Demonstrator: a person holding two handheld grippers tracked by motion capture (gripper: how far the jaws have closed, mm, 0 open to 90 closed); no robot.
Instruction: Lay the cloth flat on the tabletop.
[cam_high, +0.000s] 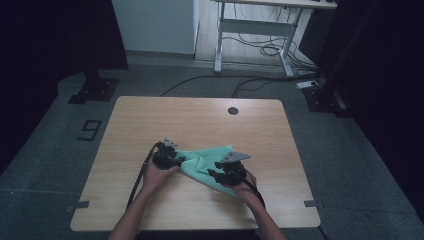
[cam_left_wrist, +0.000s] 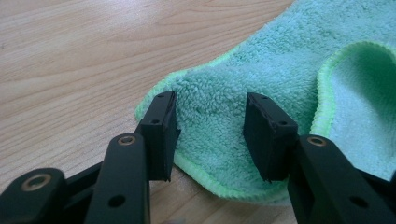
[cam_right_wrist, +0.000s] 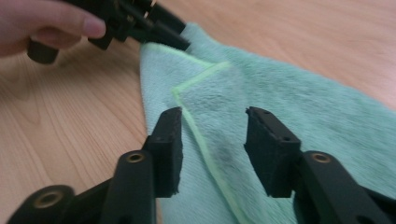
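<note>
A green terry cloth (cam_high: 202, 161) lies folded on the wooden table (cam_high: 200, 120), near its front middle. My left gripper (cam_high: 169, 159) is at the cloth's left end, and in the left gripper view its jaws stand open on either side of a rounded corner of the cloth (cam_left_wrist: 212, 105). My right gripper (cam_high: 227, 172) hovers over the cloth's right front part. Its jaws are open above a folded edge with a light green hem (cam_right_wrist: 205, 144). The left gripper (cam_right_wrist: 140, 23) and a hand appear at the top left of the right gripper view.
A round dark grommet (cam_high: 232, 110) sits in the table near its far edge. Beyond the table stand a white desk frame (cam_high: 260, 30) and loose cables (cam_high: 260, 80) on the grey floor. Black stand bases (cam_high: 95, 90) flank the table.
</note>
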